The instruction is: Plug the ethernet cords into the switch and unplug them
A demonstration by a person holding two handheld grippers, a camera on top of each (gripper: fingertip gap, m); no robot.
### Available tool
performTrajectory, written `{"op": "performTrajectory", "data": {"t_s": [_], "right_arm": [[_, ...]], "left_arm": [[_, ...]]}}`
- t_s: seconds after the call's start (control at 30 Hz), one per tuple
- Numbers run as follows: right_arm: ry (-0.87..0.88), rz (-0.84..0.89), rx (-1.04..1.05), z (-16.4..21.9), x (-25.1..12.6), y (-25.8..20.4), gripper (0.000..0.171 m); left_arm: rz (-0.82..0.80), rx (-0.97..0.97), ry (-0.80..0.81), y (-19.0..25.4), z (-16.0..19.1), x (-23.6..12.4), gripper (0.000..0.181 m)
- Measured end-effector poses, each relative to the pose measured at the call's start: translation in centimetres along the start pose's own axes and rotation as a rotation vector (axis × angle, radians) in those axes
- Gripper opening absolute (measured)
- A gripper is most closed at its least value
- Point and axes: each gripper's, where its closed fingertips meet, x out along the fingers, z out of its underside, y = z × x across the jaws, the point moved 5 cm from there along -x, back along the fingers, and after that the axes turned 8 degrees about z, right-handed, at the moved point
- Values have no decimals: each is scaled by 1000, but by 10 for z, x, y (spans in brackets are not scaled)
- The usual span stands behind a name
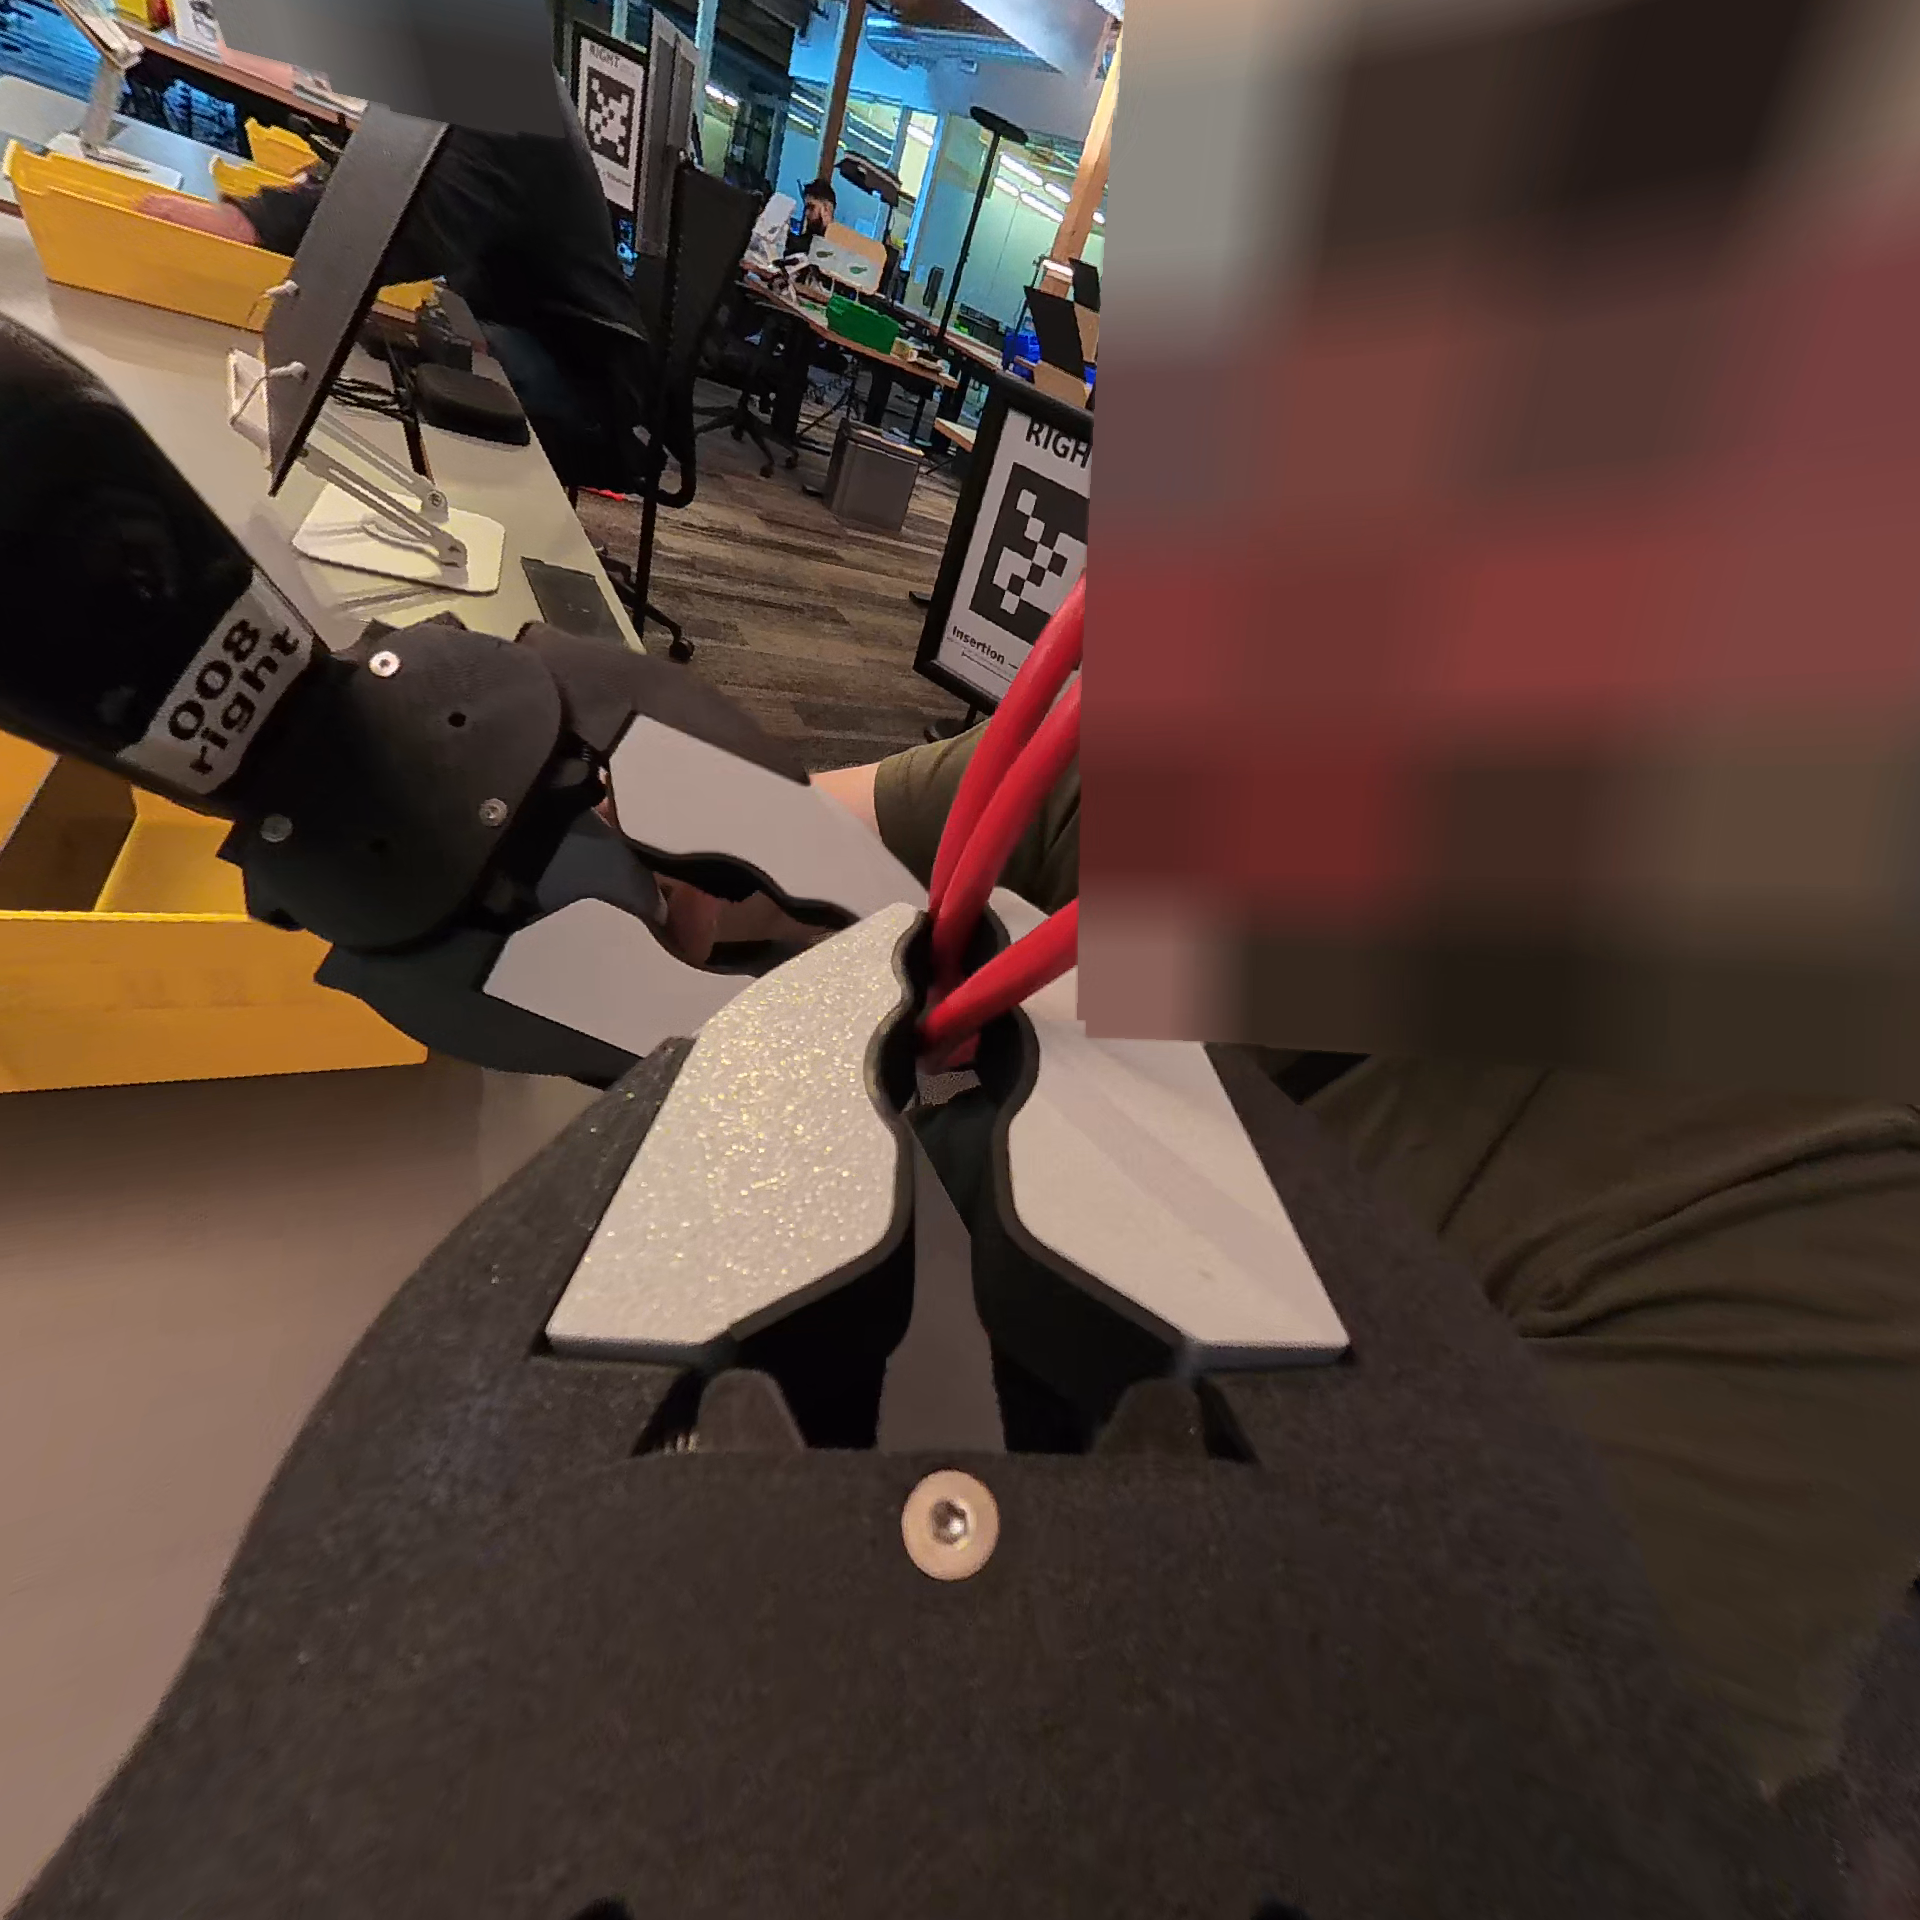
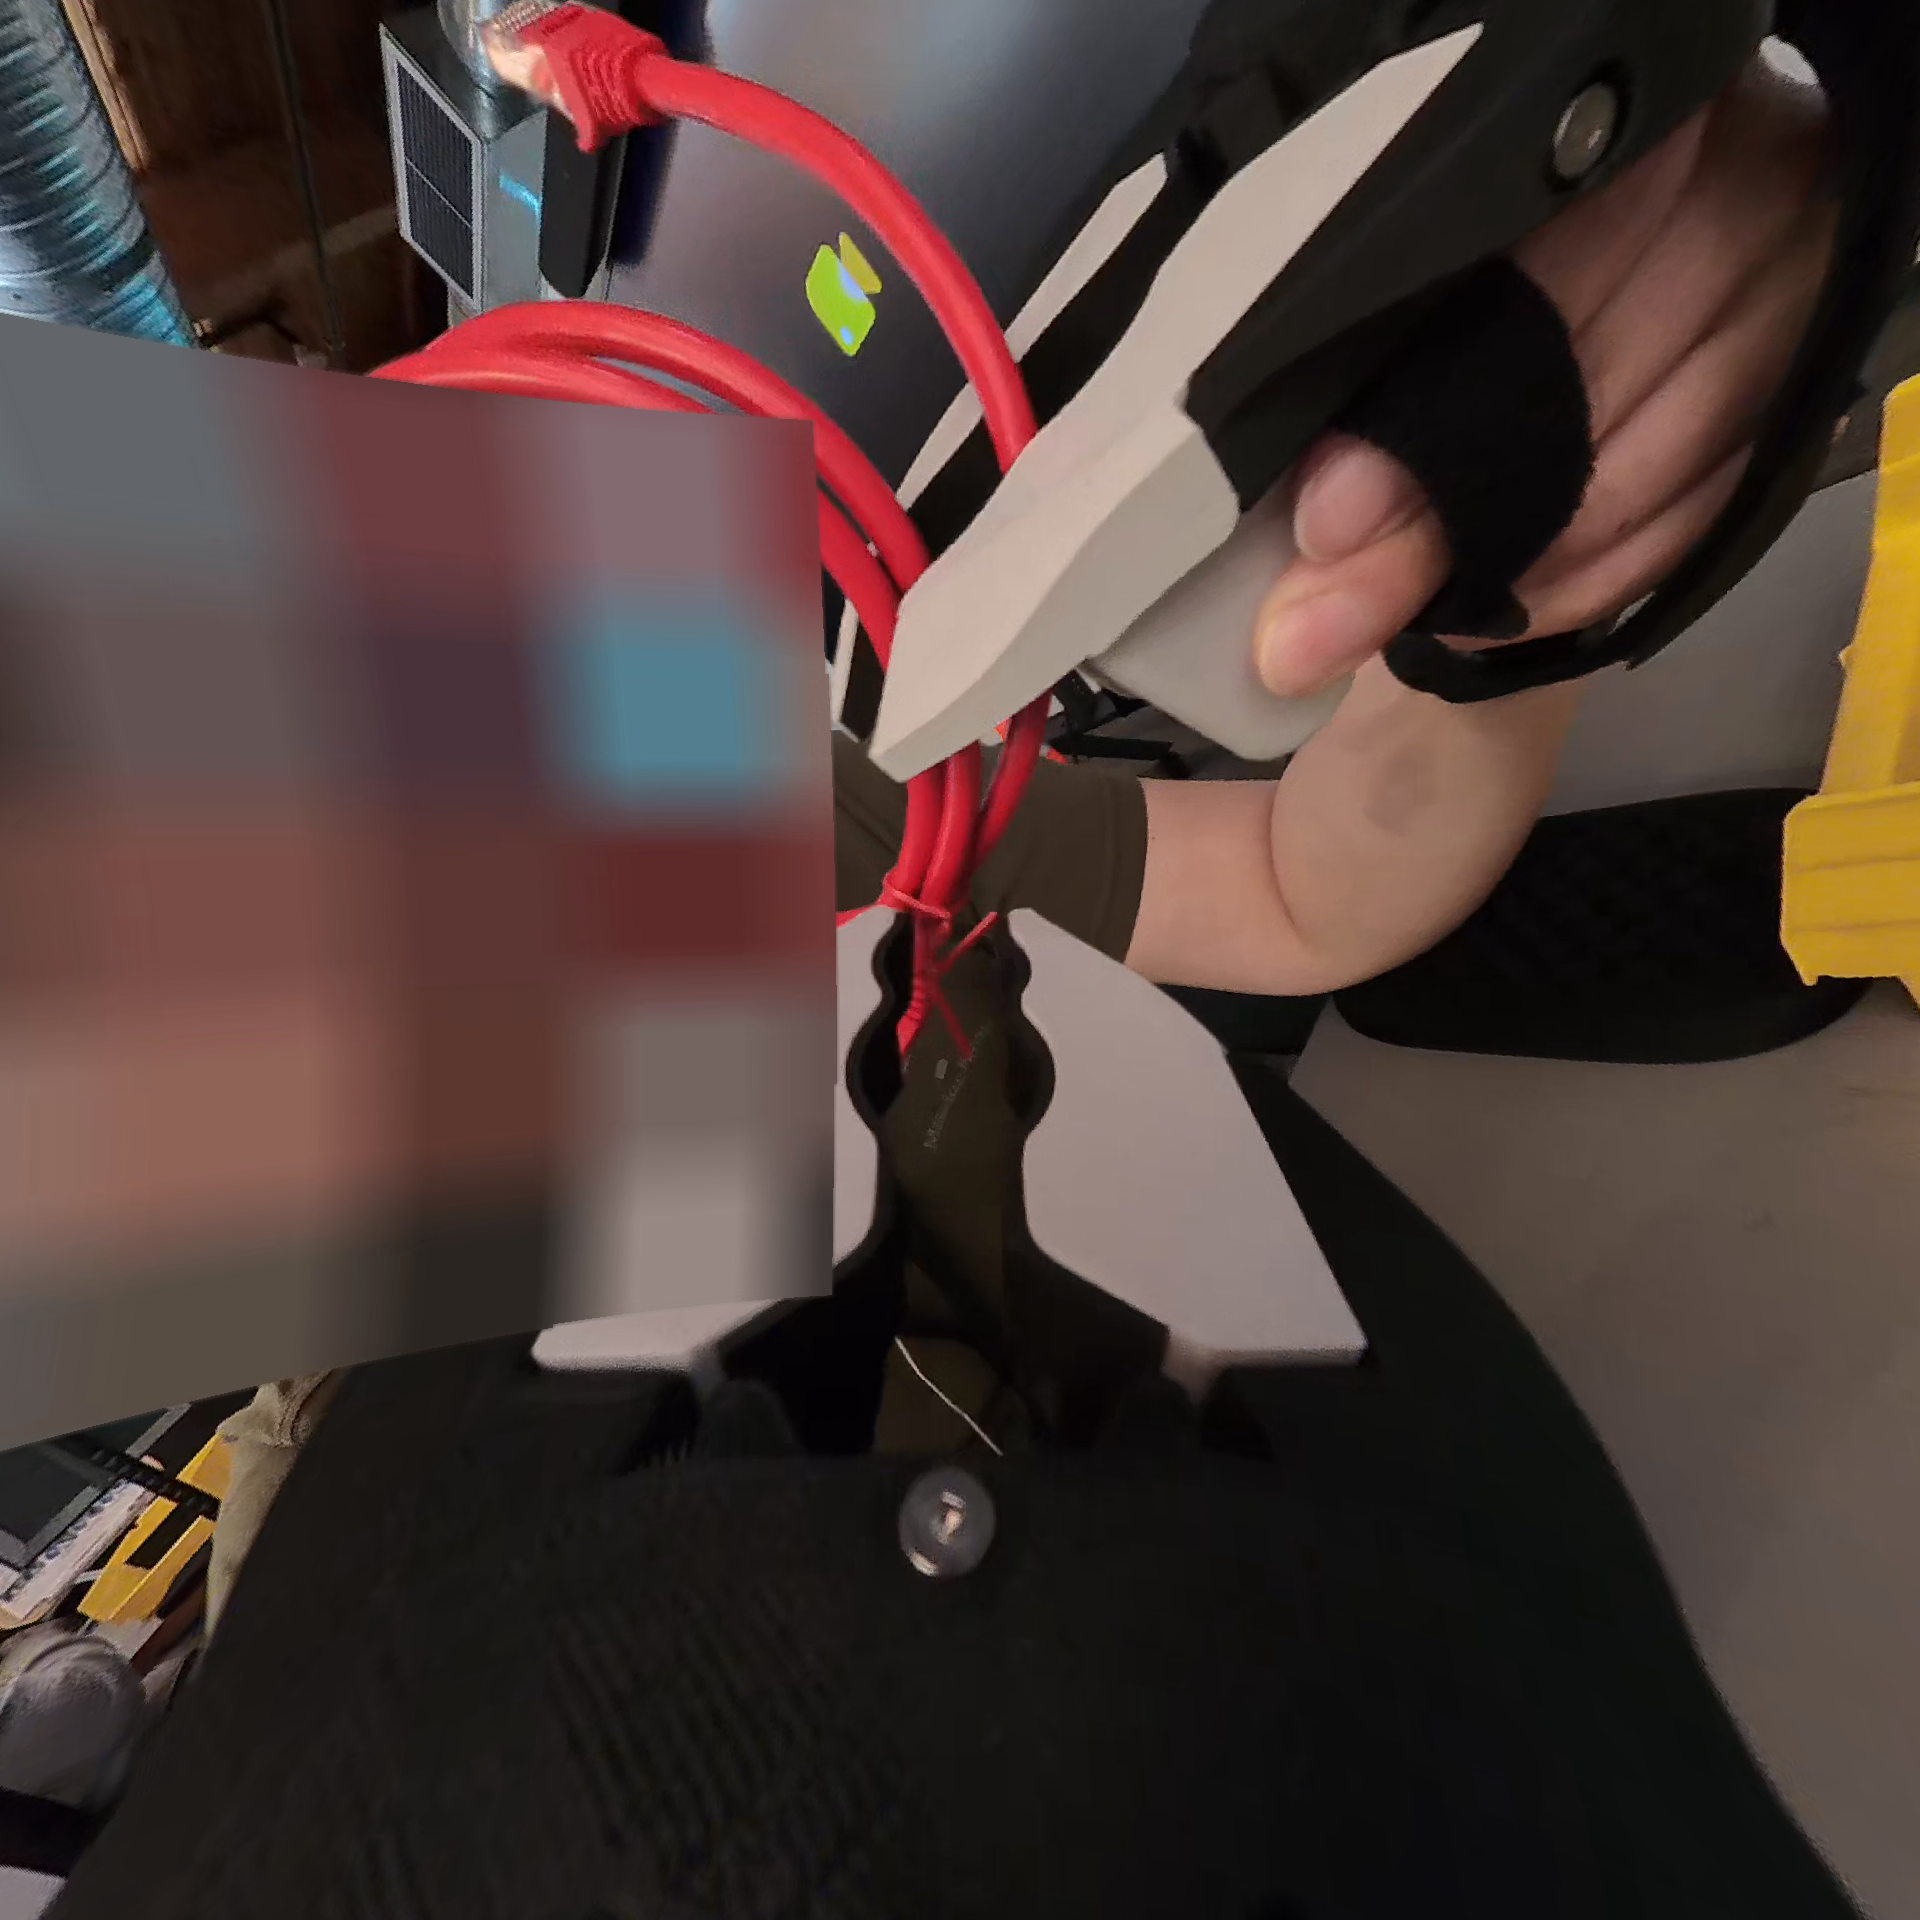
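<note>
A coiled red ethernet cord (image 1: 997, 790) hangs in the air between both grippers, close to a person's olive shirt. My left gripper (image 1: 951, 966) is shut on several strands of the coil. My right gripper (image 2: 951, 956) is shut on the same bundle where a thin red twist tie (image 2: 920, 914) binds it. The cord (image 2: 831, 166) loops up to a red plug (image 2: 582, 73) that hangs free at the top. The right gripper (image 1: 868, 912) comes in from the left in the left wrist view; the left gripper (image 2: 883, 727) comes from the upper right in the right wrist view. No switch shows.
A yellow bin (image 1: 125, 997) stands on the grey table (image 1: 208, 1299) at the left; another yellow bin (image 2: 1860, 779) is at the right edge. A black panel on a white stand (image 1: 343, 312) is behind. A marker sign (image 1: 1018, 561) stands by the floor. One gripper's finger ends stand about 4 cm off the other's.
</note>
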Motion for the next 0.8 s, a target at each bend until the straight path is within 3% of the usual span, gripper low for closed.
{"op": "performTrajectory", "data": {"t_s": [0.2, 0.33, 0.57, 0.8], "right_arm": [[-45, -37, 28, 4, 3, 2, 4], [3, 41, -117, -3, 1, 1, 4], [51, 391, -788, -13, -1, -20, 4], [18, 875, -1587, -8, -1, -34, 3]], "left_arm": [[-28, 40, -40, 2, 1, 2, 6], [-37, 30, 11, 1, -3, -6, 6], [13, -21, 118, 0, -10, -13, 6], [52, -88, 209, -8, -13, -15, 6]]}}
